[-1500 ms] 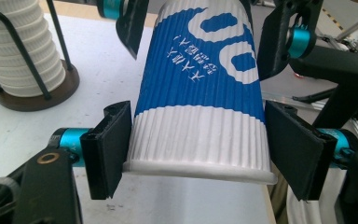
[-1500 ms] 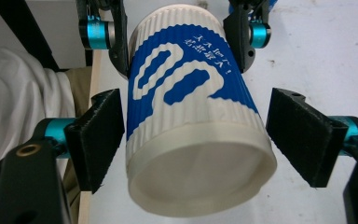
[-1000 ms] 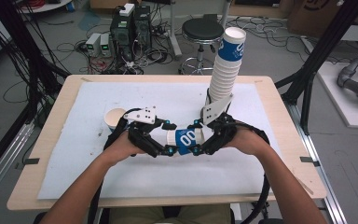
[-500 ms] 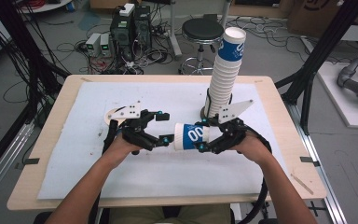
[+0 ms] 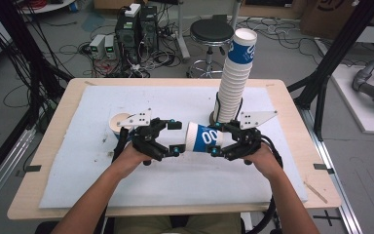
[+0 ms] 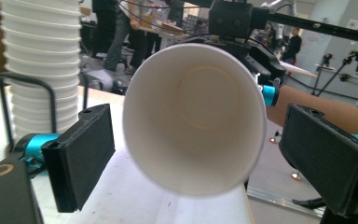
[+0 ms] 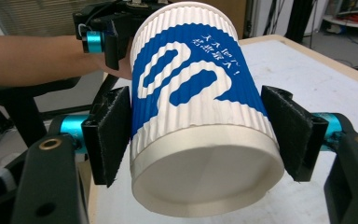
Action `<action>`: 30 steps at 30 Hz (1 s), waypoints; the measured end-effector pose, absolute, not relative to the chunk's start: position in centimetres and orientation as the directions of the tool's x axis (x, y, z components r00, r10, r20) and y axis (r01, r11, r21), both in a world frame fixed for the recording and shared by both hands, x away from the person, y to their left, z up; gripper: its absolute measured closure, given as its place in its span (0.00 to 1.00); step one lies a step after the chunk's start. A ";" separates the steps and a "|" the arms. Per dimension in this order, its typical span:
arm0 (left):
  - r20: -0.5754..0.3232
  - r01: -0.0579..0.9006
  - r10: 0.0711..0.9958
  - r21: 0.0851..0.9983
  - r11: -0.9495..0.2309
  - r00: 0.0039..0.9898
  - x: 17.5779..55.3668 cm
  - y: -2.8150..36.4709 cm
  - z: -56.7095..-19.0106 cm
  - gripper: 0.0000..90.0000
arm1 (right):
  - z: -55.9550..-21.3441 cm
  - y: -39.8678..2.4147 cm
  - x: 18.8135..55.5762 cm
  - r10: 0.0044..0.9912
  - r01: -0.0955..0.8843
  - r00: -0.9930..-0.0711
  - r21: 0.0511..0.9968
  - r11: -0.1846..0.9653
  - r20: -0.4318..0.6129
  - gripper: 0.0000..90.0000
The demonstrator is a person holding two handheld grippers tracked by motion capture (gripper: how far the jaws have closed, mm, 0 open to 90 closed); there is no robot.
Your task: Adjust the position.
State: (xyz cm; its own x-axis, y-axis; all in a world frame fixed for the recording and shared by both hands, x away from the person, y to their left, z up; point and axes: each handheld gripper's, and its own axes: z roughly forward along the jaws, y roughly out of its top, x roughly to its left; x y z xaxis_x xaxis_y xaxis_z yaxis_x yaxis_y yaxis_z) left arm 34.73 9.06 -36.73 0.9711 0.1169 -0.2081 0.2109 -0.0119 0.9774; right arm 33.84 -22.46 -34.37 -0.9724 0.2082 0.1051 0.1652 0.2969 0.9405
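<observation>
Right gripper (image 5: 213, 140) clamped on the paper cup (image 5: 203, 137), held sideways above the white mat (image 5: 78, 185); left gripper (image 5: 175, 137), jaws just opened, clear of its rim, cup stack (image 5: 233, 78) behind.

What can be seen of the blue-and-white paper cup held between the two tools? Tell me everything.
The white ribbed paper cup with a blue logo lies on its side above the white table mat, its smooth base toward the right tool and its open mouth toward the left tool. The right tool's black pads clamp its lower wall. The left tool's pads stand apart on either side of the rim, having just opened. Its inside is plain white and empty.
</observation>
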 end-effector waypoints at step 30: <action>-0.218 0.225 0.089 0.971 -0.085 0.972 34.7 8.7 -36.2 0.26 | -34.9 -21.1 33.5 0.161 0.180 -0.978 0.929 0.323 0.133 0.32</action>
